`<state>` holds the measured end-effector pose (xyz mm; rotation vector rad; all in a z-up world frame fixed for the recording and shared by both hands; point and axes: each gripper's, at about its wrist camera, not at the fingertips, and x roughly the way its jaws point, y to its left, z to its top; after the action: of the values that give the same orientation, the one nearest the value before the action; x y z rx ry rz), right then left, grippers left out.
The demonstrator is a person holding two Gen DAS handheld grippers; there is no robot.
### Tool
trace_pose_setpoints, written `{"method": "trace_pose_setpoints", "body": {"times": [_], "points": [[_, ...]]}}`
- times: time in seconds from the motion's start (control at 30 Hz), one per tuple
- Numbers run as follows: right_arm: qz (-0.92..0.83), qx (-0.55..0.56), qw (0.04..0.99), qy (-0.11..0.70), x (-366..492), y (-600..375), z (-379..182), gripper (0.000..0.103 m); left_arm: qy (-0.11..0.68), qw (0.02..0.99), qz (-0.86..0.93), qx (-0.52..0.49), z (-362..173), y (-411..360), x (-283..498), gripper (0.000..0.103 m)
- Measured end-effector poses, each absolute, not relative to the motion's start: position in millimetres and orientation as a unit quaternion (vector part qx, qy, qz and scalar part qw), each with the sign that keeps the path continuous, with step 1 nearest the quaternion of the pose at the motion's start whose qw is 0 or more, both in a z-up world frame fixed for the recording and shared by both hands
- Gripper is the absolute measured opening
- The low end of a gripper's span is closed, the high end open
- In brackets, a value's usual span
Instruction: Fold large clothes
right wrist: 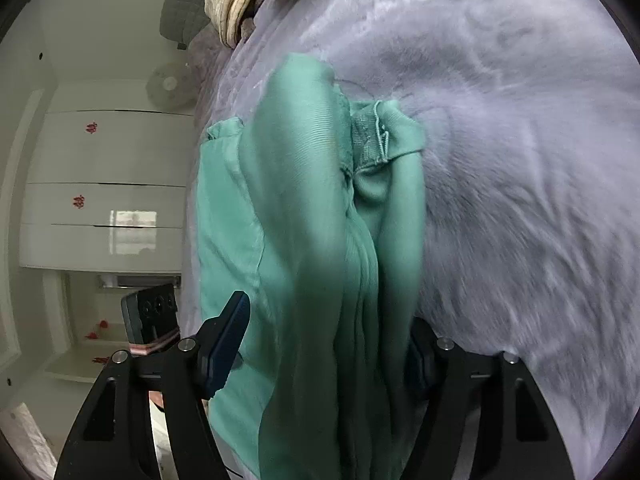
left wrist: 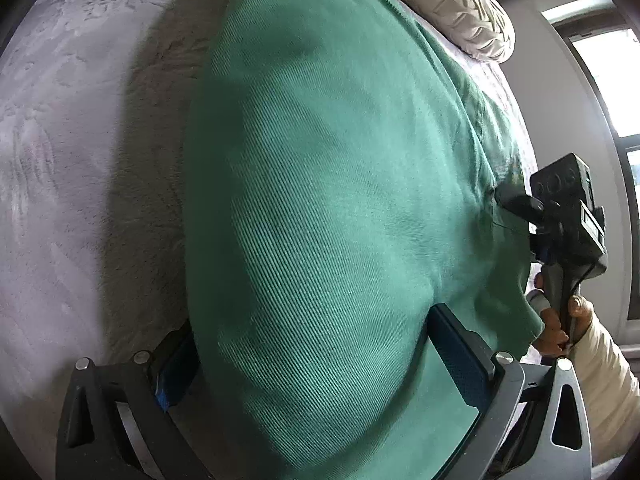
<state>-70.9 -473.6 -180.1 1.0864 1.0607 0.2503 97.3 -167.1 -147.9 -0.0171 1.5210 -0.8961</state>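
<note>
Green ribbed cloth, a large garment (left wrist: pixel 332 208), is spread over a bed covered by a pale lilac plush blanket (left wrist: pixel 80 152). It is seen bunched into folds in the right wrist view, its hem passing between both sets of tongs. The left tongs (left wrist: pixel 316 364) are spread wide around the cloth; the right tongs (right wrist: pixel 324 344) likewise. A cream quilt (left wrist: pixel 452 4) lies at the bed's far end. White cupboards (right wrist: pixel 104 184) bearing small red ornaments, too small to be read, and a fan (right wrist: pixel 168 84) are seen beyond.
</note>
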Motion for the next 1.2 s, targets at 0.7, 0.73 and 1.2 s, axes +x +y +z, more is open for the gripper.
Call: {"method": "trace_pose_setpoints", "body": {"times": [0.7,0.73,1.2], "points": [[0.144,0.545,0.735,0.376,-113,-391,-91,0.022,0.601,0.646,-0.469,-0.026,-45,-79,91,0.048],[0.144,0.549,0.733,0.375,-116,-377,-88,0.022,0.602,0.643,-0.473,-0.019,-41,-66,90,0.048],[0.082,0.587,0.678,0.435,-122,-231,-174,0.023,0.691,0.600,-0.402,0.025,-135,78,81,0.071]]}}
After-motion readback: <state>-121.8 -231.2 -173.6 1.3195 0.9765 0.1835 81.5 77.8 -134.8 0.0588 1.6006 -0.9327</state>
